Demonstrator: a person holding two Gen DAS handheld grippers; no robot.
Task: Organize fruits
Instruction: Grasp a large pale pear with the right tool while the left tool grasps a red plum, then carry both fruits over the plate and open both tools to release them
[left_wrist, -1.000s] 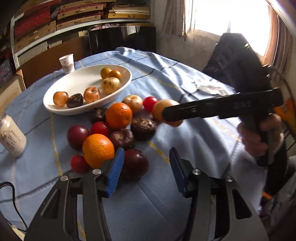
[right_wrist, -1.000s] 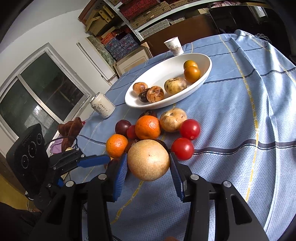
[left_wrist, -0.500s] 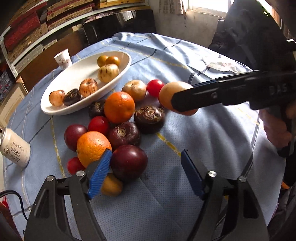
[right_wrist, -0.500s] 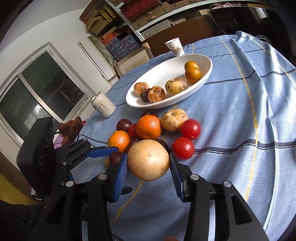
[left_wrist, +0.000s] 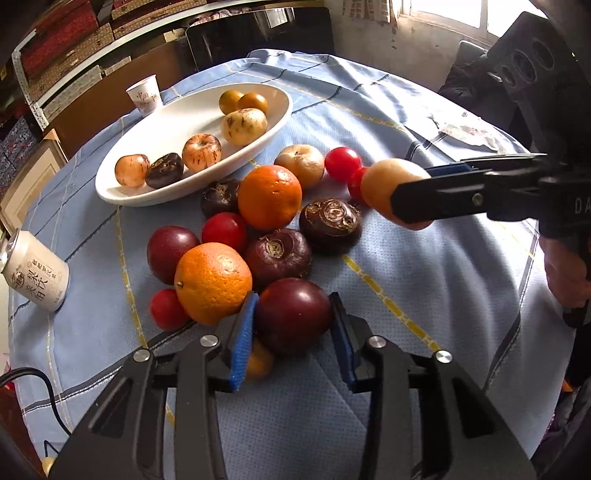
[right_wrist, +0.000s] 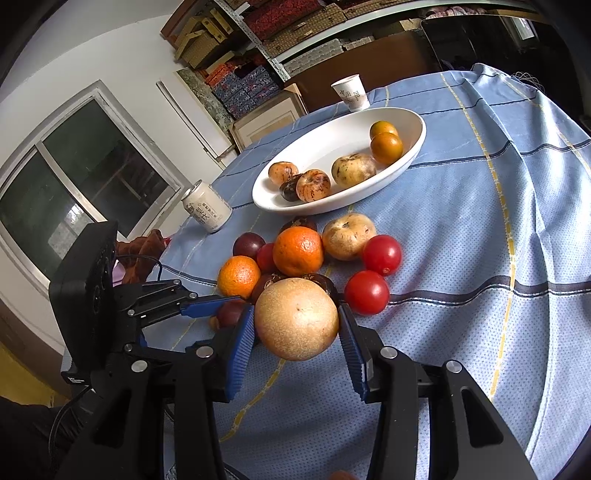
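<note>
Left wrist view: left gripper (left_wrist: 293, 323) jaws closing around the dark red round plum (left_wrist: 293, 314), at the near edge of the fruit pile, well short of the white oval ceramic dish (left_wrist: 288, 107); pads look on its sides. Step: grasp. Next: firm the pinch, lift clear of the adjacent orange (left_wrist: 212, 282).

Right wrist view: right gripper (right_wrist: 297, 332) pinches the tan round pear (right_wrist: 297, 319), held above the cloth on the near side of the dish. Next: carry it to the dish.

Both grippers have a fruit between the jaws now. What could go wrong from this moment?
1. The left gripper is closing its jaws on the round dark red plum. The large orange touches it, so lifting may set the pile rolling.
2. The right gripper holds the smooth round tan pear above the blue tablecloth; if it slips, it may hit the red tomatoes.
</note>
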